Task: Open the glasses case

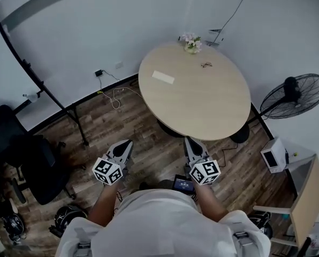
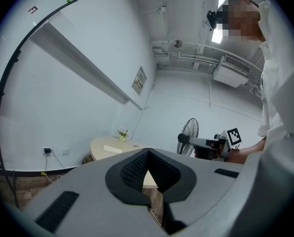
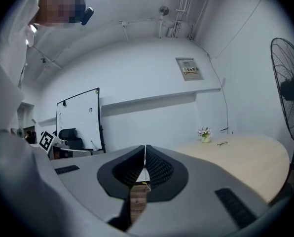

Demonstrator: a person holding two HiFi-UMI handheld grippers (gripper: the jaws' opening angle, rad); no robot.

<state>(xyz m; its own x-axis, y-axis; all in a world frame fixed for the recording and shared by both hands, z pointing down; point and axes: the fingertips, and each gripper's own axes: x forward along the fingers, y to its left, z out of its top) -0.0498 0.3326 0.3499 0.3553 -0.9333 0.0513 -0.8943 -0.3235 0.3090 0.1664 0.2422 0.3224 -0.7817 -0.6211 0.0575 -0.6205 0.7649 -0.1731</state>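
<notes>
Two closed, empty grippers: left gripper [image 1: 124, 143] and right gripper [image 1: 191, 141] sit at six o'clock of the round bench [image 1: 213, 111], white case [image 1: 163, 77] lying at its ten o'clock.

The table [image 1: 202, 106] looks matt pale wood, the floor [image 1: 149, 143] darker planks, the right claw [image 3: 145, 148] grey plastic.

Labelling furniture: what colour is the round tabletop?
Pale beige wood tabletop, best in the head view.
</notes>
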